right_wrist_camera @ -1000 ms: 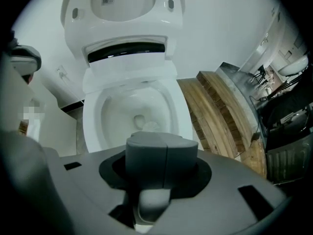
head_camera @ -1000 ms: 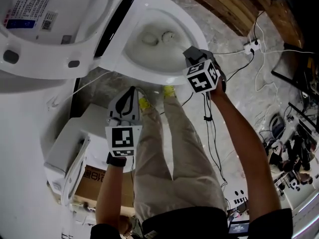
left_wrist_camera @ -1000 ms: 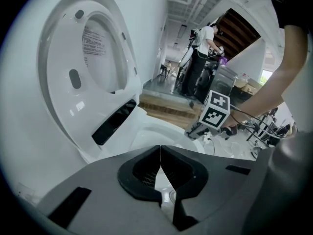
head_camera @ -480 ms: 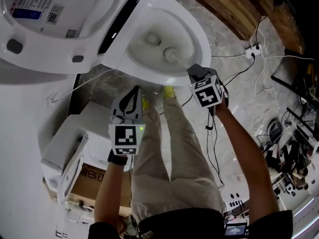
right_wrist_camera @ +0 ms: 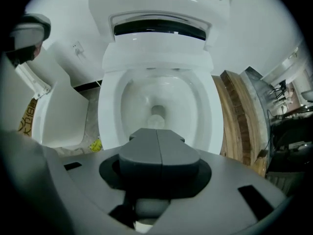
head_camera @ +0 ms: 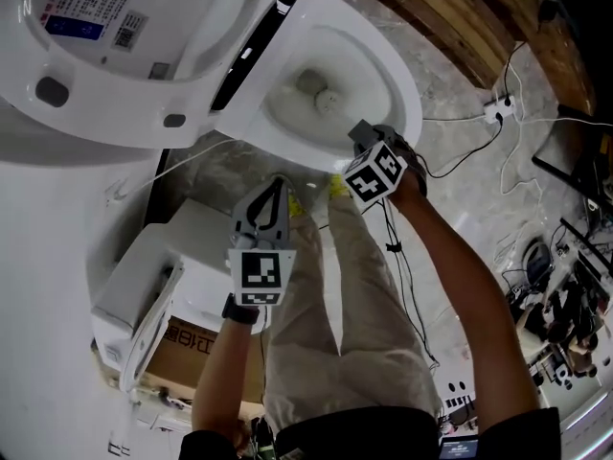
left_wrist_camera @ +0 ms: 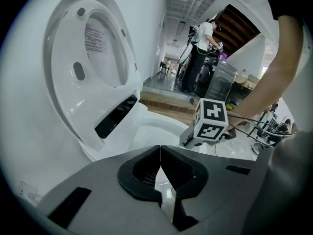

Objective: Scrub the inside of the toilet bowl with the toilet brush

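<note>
1. Nearest the person, the left tongs (head_camera: pixel 278 188) hang short of the toilet bowl (head_camera: pixel 407 99), to the left of its front rim. In the left gripper view their tips (left_wrist_camera: pixel 159 153) meet with nothing between them. They are likely parked there, out of the way of the working arm.
2. The right tongs (head_camera: pixel 362 132) sit just over the bowl's front rim. The right gripper view shows them (right_wrist_camera: pixel 157 136) clamped together on a pale handle (right_wrist_camera: pixel 146 207) below the jaws. This appears to be the toilet brush's shaft, held from above so the head can reach down.
3. Down inside the bowl, the round pale head of the toilet brush (head_camera: pixel 328 98) rests near the bottom, just beside the drain opening. That placement suits scrubbing the inner wall.
4. Behind the bowl, the raised lid (head_camera: pixel 124 27) stands tipped back, leaving the bowl open.
</note>
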